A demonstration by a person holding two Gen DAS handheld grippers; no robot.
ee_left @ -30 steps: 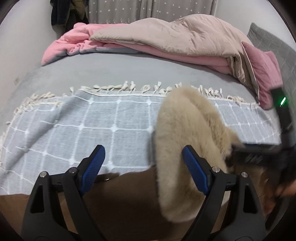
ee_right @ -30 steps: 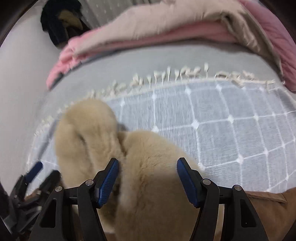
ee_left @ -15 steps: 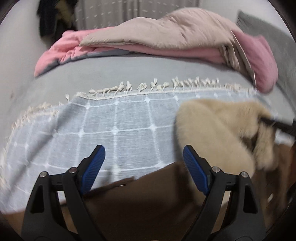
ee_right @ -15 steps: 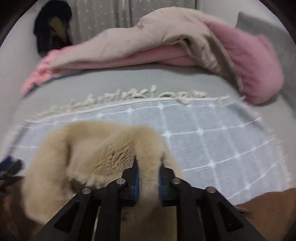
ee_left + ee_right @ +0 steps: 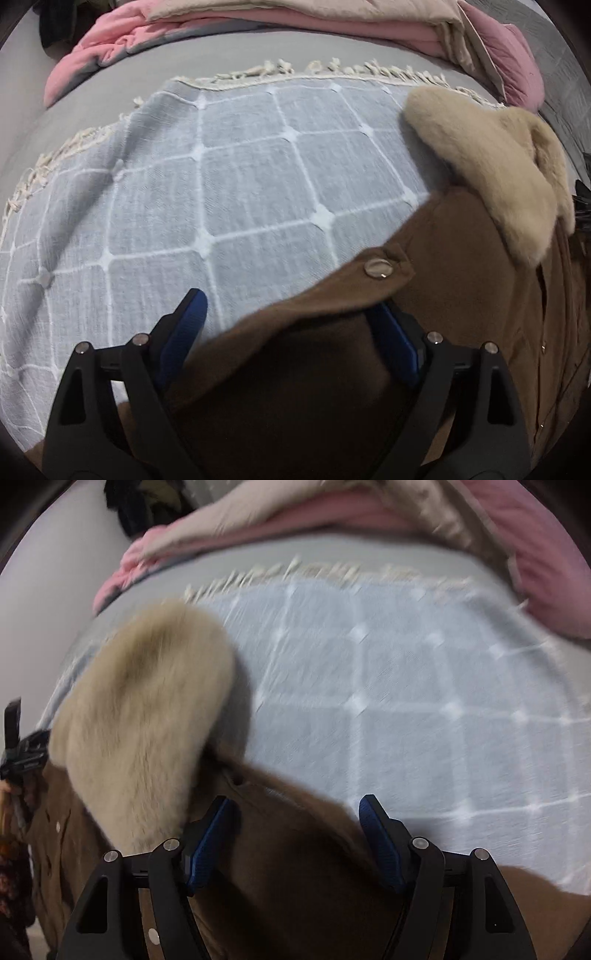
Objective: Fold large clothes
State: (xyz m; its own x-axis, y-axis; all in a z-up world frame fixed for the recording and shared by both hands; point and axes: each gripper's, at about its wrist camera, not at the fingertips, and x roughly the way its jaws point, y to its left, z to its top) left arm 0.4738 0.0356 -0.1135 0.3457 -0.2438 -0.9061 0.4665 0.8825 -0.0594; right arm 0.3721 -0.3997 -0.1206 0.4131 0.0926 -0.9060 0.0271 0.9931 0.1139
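A brown coat (image 5: 461, 280) with a beige fur collar (image 5: 491, 166) lies on a grey checked blanket (image 5: 229, 177). My left gripper (image 5: 291, 328) is open, and the coat's shoulder flap with a metal snap (image 5: 376, 266) lies between its jaws and over the right one. In the right wrist view the fur collar (image 5: 147, 709) lies to the left and the brown coat (image 5: 295, 853) lies under my open right gripper (image 5: 295, 830). The other gripper's edge (image 5: 22, 746) shows at far left.
The blanket's tasselled fringe (image 5: 332, 70) runs along the far edge on a grey bed (image 5: 221, 48). Pink and beige bedding (image 5: 295, 22) is piled behind, with a pink pillow (image 5: 517, 62) at the right. Dark clothes (image 5: 140, 498) hang at the far left.
My right gripper has opened and let go of the fur collar, which now lies flat on the blanket. My left gripper has moved down over the coat's shoulder.
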